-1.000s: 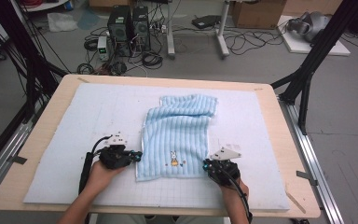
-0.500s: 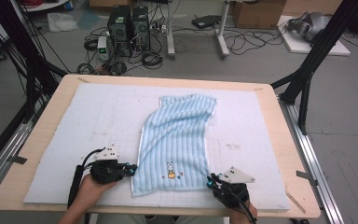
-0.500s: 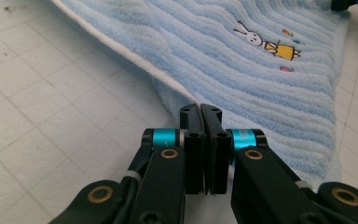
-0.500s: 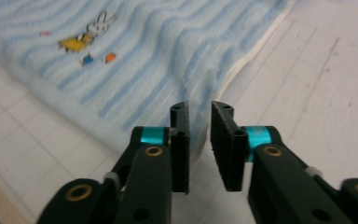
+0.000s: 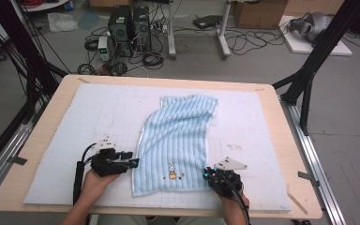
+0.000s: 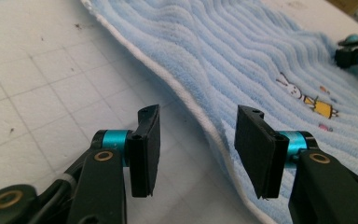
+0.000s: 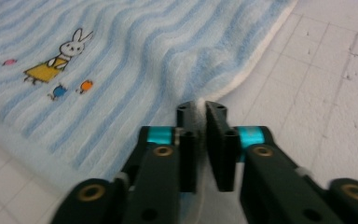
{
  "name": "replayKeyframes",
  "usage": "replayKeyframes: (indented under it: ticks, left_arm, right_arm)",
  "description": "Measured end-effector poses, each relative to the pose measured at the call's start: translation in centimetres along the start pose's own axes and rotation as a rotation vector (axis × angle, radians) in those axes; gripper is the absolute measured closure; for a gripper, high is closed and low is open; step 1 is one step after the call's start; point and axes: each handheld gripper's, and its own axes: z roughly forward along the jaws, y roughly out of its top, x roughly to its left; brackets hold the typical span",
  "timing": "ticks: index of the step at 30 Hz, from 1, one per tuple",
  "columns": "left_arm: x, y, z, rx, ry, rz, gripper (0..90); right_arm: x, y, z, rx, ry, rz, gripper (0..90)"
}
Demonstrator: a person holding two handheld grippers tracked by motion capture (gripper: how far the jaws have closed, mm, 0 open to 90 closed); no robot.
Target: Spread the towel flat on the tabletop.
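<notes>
We see the towel (image 5: 178, 145) running lengthwise from the table's near edge: right gripper (image 7: 199, 109) jaws clamp its near-right corner, while left gripper (image 6: 198, 135) jaws, just opened, straddle the near-left edge.

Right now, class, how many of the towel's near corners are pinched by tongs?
1. The right tongs pinch the towel at its near right corner; the left tongs stand open beside the near left corner.

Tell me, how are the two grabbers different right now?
The left gripper has its jaws standing apart, just opened, with the towel's edge loose between them; the right gripper is squeezed shut on the towel's corner. The left sits by the towel's left edge, the right at its near right corner. Both are black with blue parts and held low over the white mat.
</notes>
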Motion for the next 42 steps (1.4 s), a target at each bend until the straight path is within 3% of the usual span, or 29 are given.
replayKeyframes:
  ticks: [4, 10, 14, 23, 27, 29, 31, 34, 37, 38, 40, 42]
  left_arm:
    - [-0.3, -0.3, -0.6, -0.067, -0.001, 0.023, 48.0]
    - [-0.1, -0.4, -0.6, -0.070, -0.018, 0.023, 45.7]
    - [0.0, -0.4, -0.7, -0.079, -0.021, 0.011, 44.9]
    - [0.0, -0.3, -0.6, -0.067, -0.017, 0.009, 45.0]
    - [-0.4, -0.1, -0.1, -0.019, -0.004, 0.032, 46.0]
    - [-0.7, 0.1, 0.5, 0.050, -0.016, 0.065, 50.2]
    - [-0.9, 0.3, 1.0, 0.088, -0.018, 0.070, 56.0]
    - [-0.8, 0.8, 1.6, 0.089, -0.018, 0.040, 56.3]
    - [-1.1, 1.1, 2.3, 0.094, 0.007, 0.044, 56.5]
    - [-1.3, 1.2, 2.4, 0.096, 0.024, 0.055, 59.4]
    - [-1.7, 1.2, 2.4, 0.105, 0.094, 0.118, 69.1]
    - [-1.5, 1.2, 2.5, 0.100, 0.103, 0.116, 84.6]
  right_arm:
    - [0.4, -0.8, -1.0, 0.002, 0.006, -0.025, 86.2]
    - [0.9, -2.6, -3.1, 0.004, 0.015, -0.053, 85.8]
    - [0.9, -3.2, -4.1, -0.004, 0.022, -0.039, 85.2]
    - [0.6, -1.1, -4.4, -0.142, 0.014, 0.023, 62.0]
    - [0.0, 0.3, -3.2, -0.140, -0.021, 0.034, 58.2]
    - [-0.5, 0.8, -2.2, -0.120, -0.039, 0.042, 57.4]
    - [-0.9, 1.2, -1.3, -0.099, -0.065, 0.040, 57.0]
    - [-1.9, 2.6, 0.6, -0.058, -0.101, 0.047, 54.6]
    - [-2.8, 3.9, 2.3, -0.012, -0.130, 0.051, 53.3]
    - [-3.1, 4.4, 3.2, 0.010, -0.129, 0.051, 54.0]
    - [-3.3, 4.8, 4.4, 0.060, -0.143, 0.039, 57.8]
    - [-3.5, 5.2, 4.8, 0.055, -0.123, 0.052, 73.7]
